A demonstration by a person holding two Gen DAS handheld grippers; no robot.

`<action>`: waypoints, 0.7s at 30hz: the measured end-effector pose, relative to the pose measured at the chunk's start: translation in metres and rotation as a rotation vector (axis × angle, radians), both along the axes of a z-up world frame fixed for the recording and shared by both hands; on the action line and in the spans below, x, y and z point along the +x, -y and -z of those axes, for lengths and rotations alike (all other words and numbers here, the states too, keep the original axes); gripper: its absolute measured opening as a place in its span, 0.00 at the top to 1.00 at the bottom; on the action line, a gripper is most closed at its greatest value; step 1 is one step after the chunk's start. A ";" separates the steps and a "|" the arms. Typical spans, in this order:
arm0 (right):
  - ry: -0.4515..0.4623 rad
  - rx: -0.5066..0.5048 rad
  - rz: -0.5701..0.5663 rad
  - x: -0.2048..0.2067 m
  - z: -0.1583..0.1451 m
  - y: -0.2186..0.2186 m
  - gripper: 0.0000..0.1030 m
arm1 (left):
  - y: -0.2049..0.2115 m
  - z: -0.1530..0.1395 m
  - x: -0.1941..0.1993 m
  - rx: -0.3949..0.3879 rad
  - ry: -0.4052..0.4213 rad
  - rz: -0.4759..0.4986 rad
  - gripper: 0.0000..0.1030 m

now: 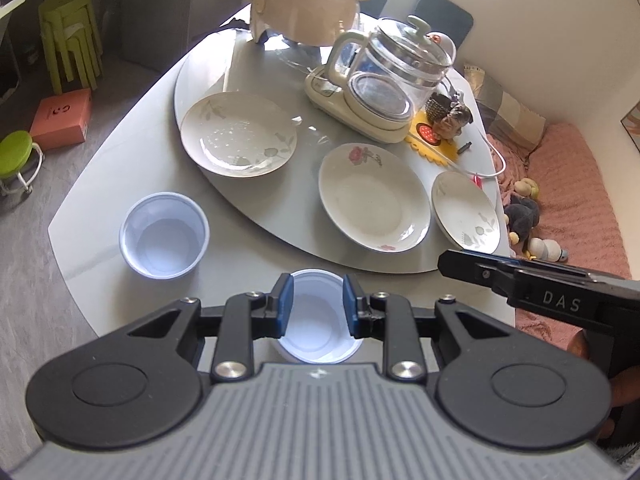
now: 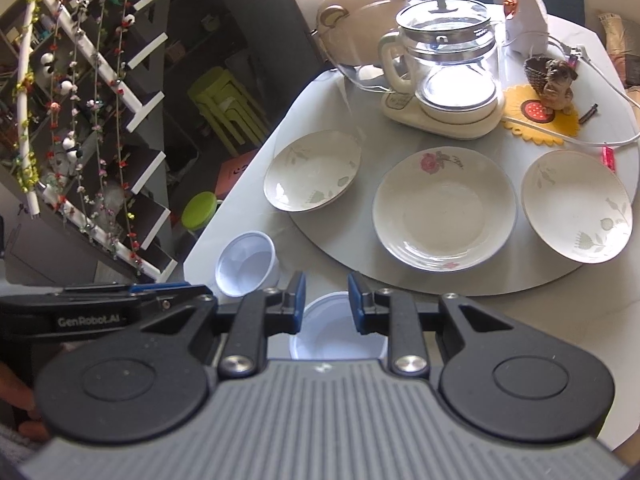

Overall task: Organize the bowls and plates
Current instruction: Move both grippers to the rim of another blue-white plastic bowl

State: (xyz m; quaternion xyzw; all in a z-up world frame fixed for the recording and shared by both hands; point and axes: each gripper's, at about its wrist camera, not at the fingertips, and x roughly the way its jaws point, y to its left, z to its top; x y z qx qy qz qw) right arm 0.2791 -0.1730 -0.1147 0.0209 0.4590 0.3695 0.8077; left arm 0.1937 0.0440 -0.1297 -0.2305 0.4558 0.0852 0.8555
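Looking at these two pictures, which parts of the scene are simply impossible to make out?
- Near white bowl, left wrist view: its near rim is hidden behind the left gripper; whether the pads touch it is unclear.
- Same bowl, right wrist view: mostly covered by the right gripper.
- Bear-shaped cover, left wrist view: whatever sits beneath is hidden.
- Kettle base, right wrist view: label too small to read.
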 end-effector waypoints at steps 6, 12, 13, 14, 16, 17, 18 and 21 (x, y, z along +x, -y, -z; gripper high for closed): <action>0.000 -0.007 -0.027 -0.006 -0.001 -0.019 0.73 | -0.016 0.002 -0.003 0.008 0.008 0.001 0.71; -0.004 -0.038 -0.035 -0.009 -0.002 -0.041 0.73 | -0.038 0.008 -0.003 -0.008 0.014 0.013 0.71; 0.000 -0.045 -0.038 -0.010 -0.002 -0.045 0.73 | -0.042 0.009 -0.003 -0.013 0.015 0.013 0.71; 0.006 -0.054 -0.038 -0.011 -0.001 -0.050 0.73 | -0.047 0.011 -0.004 -0.018 0.016 0.012 0.71; 0.036 -0.084 -0.036 -0.014 0.000 -0.060 0.73 | -0.056 0.016 -0.004 -0.014 0.012 0.012 0.71; 0.044 -0.096 -0.035 -0.015 0.002 -0.064 0.73 | -0.061 0.019 -0.004 -0.012 0.008 0.013 0.71; 0.040 -0.099 -0.031 -0.015 0.003 -0.069 0.73 | -0.066 0.021 -0.005 -0.008 0.007 0.016 0.71; 0.032 -0.110 -0.020 -0.018 0.008 -0.084 0.73 | -0.085 0.029 -0.009 -0.002 0.004 0.019 0.71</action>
